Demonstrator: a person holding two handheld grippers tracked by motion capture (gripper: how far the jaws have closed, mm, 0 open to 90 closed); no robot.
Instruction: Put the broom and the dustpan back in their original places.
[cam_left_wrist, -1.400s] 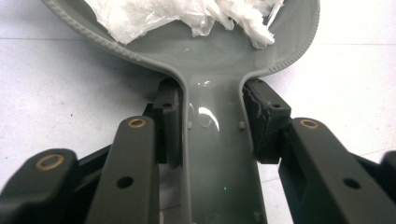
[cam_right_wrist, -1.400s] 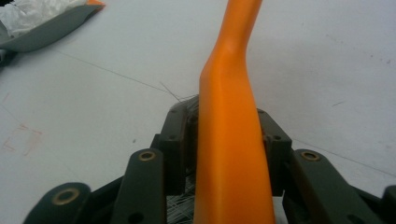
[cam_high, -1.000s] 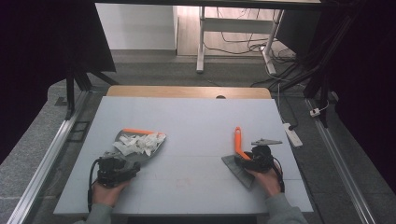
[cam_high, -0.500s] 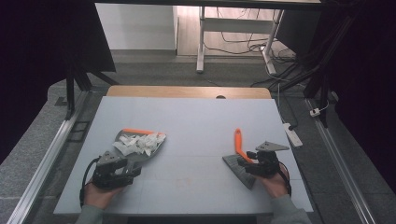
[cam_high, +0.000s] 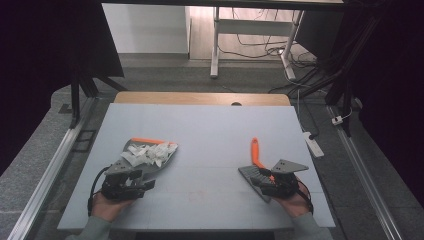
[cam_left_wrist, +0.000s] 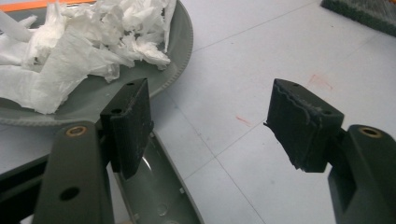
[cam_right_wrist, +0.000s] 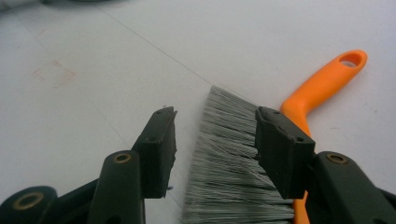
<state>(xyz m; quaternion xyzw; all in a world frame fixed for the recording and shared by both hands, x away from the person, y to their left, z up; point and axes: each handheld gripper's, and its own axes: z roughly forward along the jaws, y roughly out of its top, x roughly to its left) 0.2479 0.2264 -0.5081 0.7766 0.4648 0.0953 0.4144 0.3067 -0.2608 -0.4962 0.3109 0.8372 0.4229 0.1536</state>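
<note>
A grey dustpan (cam_high: 131, 162) with an orange edge lies at the table's left, holding a heap of torn white paper (cam_high: 149, 151). My left gripper (cam_high: 129, 179) is just behind it, open. In the left gripper view the gripper (cam_left_wrist: 210, 121) spans bare table, its left jaw over the dustpan's handle (cam_left_wrist: 159, 186), with the paper (cam_left_wrist: 79, 42) ahead. At the right lies a brush with an orange handle (cam_high: 256, 149) and grey bristles (cam_high: 252, 177). My right gripper (cam_high: 267, 181) is open, and its jaws (cam_right_wrist: 215, 140) straddle the bristles (cam_right_wrist: 229, 158) without closing on them; the orange handle (cam_right_wrist: 327, 79) runs off beyond.
The pale grey table (cam_high: 210, 130) has a wooden strip along its far edge. A white power strip (cam_high: 313, 144) lies on the floor to the right. Faint red marks (cam_right_wrist: 51, 72) show on the tabletop between the two tools.
Both hands have drawn back a little toward the near edge of the table. The dustpan, the paper and the brush lie where they were.
</note>
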